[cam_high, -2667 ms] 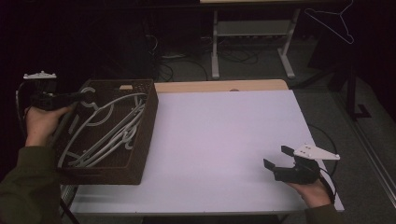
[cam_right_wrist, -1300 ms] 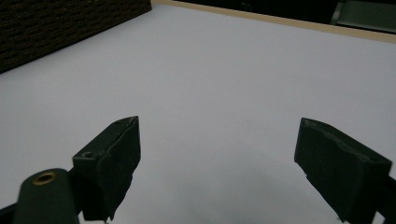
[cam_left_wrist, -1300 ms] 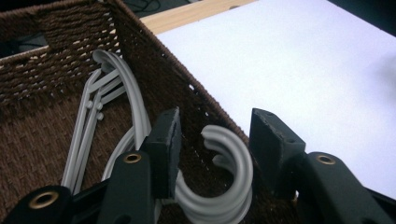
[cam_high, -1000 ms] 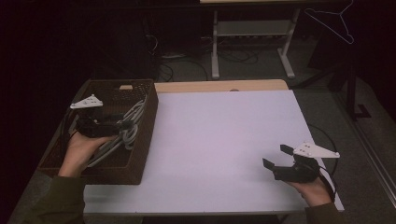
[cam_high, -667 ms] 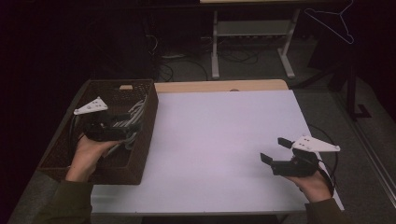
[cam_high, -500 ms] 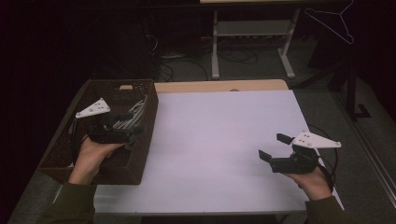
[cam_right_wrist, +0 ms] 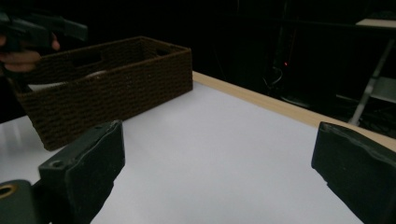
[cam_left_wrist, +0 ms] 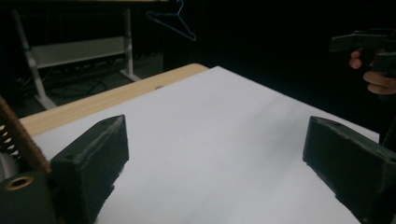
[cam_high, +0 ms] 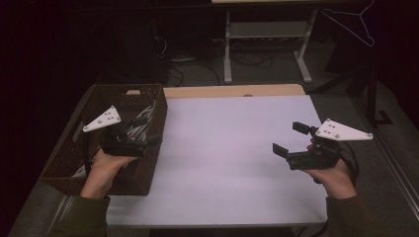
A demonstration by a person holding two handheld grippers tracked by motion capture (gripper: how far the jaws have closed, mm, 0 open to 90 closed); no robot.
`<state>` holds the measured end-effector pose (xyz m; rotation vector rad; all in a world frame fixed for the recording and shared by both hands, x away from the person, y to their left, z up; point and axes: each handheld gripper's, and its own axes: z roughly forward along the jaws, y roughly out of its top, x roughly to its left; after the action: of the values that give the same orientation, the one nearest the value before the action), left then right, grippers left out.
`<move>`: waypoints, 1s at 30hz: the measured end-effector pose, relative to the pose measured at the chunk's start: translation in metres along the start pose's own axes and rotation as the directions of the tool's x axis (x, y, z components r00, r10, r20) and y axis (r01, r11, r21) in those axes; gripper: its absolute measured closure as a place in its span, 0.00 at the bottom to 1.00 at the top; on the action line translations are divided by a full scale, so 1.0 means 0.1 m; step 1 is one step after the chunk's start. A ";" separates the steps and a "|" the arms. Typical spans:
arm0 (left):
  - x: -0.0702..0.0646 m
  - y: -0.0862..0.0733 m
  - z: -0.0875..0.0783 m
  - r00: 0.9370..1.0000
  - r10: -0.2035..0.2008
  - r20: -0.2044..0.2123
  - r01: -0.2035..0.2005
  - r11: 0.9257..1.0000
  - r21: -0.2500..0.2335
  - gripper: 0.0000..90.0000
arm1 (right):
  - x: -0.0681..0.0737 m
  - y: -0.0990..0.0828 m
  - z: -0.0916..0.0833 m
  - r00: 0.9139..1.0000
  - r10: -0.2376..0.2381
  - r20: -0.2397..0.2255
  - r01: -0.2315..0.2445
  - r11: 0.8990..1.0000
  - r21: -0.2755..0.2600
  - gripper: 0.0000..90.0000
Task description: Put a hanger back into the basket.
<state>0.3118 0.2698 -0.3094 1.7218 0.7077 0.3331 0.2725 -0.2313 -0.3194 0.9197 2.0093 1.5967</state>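
The left gripper [cam_high: 150, 129] sits over the right-hand wall of the brown woven basket [cam_high: 84, 153], jaws spread wide with nothing between them; they've just been opening; the white hangers [cam_high: 141, 124] lie down inside the basket, just behind and below it, not gripped; the right gripper [cam_high: 291, 139] is well apart near the right edge of the white table [cam_high: 227, 143], jaws also gaping and empty, just been opening too.

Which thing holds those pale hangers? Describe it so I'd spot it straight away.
Look at the white table, then its left edge. There sits a dark brown woven basket with pale hangers inside, the sole container on the table.
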 end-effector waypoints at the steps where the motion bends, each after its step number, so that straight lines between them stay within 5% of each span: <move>1: -0.01 -0.01 0.01 1.000 -0.003 0.004 0.003 1.000 -0.008 0.06 | 0.00 0.02 0.01 1.000 0.000 -0.006 0.000 1.000 -0.010 0.02; 10: -0.04 -0.09 0.05 0.999 0.020 0.041 -0.018 0.998 -0.068 0.05 | 0.01 0.11 0.10 0.999 -0.014 -0.039 0.012 0.998 -0.064 0.01; 30: -0.05 -0.18 0.14 0.998 0.043 0.051 -0.039 0.997 -0.071 0.01 | 0.01 0.12 0.14 0.999 -0.020 -0.051 0.015 0.997 -0.079 0.01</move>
<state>0.3108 0.2583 -0.3294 1.6740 0.6166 0.3360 0.2848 -0.2193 -0.3112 0.8376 1.9686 1.6932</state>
